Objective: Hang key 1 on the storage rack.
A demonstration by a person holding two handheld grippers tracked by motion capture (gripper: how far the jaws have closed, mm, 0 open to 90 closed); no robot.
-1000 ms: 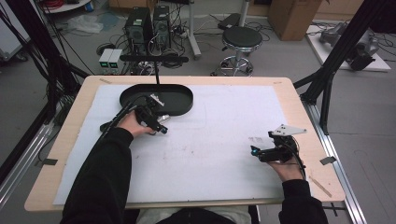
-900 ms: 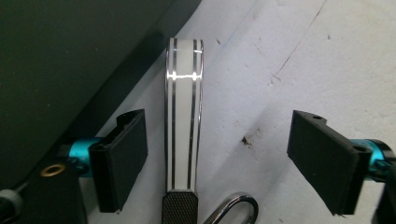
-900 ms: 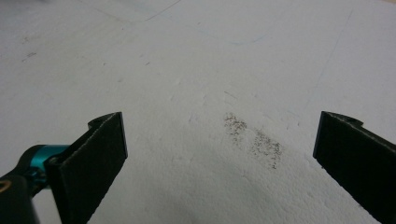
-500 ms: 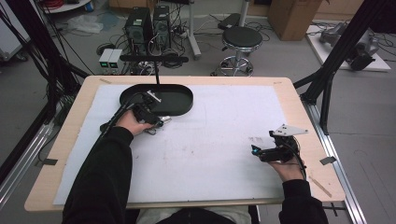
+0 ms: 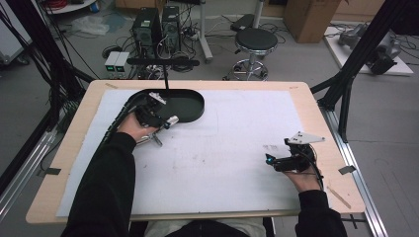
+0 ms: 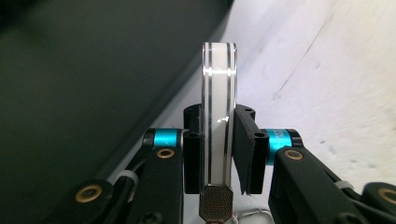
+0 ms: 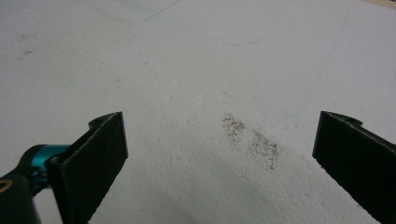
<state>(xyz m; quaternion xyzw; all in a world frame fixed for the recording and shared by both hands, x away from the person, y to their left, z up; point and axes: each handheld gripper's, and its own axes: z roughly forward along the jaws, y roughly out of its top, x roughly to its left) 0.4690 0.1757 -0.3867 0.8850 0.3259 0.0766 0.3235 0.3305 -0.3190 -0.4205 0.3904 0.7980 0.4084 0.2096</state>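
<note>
My left gripper (image 5: pixel 164 121) is near the black oval tray (image 5: pixel 190 104) at the table's back left, held just off the white sheet. Its jaws have just been closing and now press on a thin clear piece (image 6: pixel 218 88) with silvery edge lines and a knurled brass end, seen edge-on and upright in the left gripper view. A small metal part (image 5: pixel 154 140) hangs below the hand. My right gripper (image 5: pixel 270 160) rests low over the sheet at the right, and my right gripper (image 7: pixel 219 140) stands open with bare white sheet between its pads (image 7: pixel 105 144).
A white foam sheet (image 5: pixel 222 148) covers most of the wooden table (image 5: pixel 316 108). A faint dark smudge (image 7: pixel 252 140) marks the sheet ahead of the right gripper. Black frame posts (image 5: pixel 346 84) stand at both table sides. A stool (image 5: pixel 254 42) and computers (image 5: pixel 155 24) are on the floor beyond.
The left gripper's jaws shut on the clear piece and the left hand rose a little with it, edging toward the tray. The right hand stayed put.
</note>
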